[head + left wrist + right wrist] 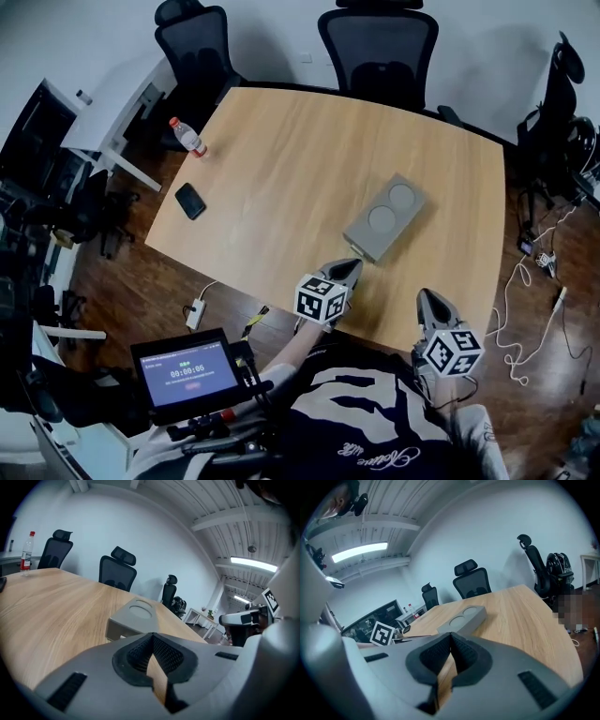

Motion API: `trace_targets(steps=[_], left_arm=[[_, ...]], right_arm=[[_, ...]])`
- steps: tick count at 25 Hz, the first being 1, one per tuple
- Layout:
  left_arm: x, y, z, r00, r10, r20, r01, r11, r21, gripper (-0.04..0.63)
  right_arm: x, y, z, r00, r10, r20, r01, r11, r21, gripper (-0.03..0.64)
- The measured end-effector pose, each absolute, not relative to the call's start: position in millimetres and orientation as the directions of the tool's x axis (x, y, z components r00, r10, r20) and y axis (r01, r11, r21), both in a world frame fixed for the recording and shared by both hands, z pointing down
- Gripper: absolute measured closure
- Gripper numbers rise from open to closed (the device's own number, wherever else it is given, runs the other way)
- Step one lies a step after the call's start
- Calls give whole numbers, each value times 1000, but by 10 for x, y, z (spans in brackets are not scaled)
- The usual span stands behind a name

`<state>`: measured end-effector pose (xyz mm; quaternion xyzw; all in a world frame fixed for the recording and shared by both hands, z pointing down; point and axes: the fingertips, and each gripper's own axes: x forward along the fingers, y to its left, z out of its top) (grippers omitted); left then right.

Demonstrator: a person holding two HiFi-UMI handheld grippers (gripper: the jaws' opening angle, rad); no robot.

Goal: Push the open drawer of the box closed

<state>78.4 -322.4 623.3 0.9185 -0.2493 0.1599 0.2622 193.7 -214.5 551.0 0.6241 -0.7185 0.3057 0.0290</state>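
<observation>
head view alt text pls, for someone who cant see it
Seen from above, a grey box with two round recesses lies on a wooden table, with the left gripper close in front of it and the right gripper at the table's near edge. A black phone and a bottle sit far left, with office chairs beyond.

A pale wooden table [281,169] with rounded corners carries three things, well apart from one another. A gray box [384,217] lies toward the near right part, set at a slant to the table's edges, with two round recesses in its top (both look shallow). A dark phone [190,201] lies flat near the left edge. A clear bottle [187,137] with a red cap stands upright by the far left corner.
</observation>
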Motion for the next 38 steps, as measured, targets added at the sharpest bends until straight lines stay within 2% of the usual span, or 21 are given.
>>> trace_targets(steps=[7,13,17,21,28,38], left_arm=[[611,-2924,5780,786,-521,334,-619,-655,435,595],[486,-2230,5484,715,-646,268,-684,-567,459,595],[411,-1760,5462,653,-711,262,-728,-493,476,595],[345,-1267,5552,602,-737,307,-769,-432,470,595],[116,-790,5491,538,-778,324,-812,-374,448,595],[-62,-218,5241,498,-822,275,-835,-370,406,595]], right_arm=[[1775,-2141,5475,-377,-839,393,-883,196,-427,627],[1670,-1707,5451,-518,-769,374,-837,366,-406,627],[1612,-1418,5484,-587,-719,371,-799,444,-405,627],[1475,-1120,5580,-651,-658,378,-753,499,-429,627],[1204,-791,5664,-703,-587,402,-710,549,-440,627],[857,-375,5472,-724,-573,384,-690,595,-412,627]])
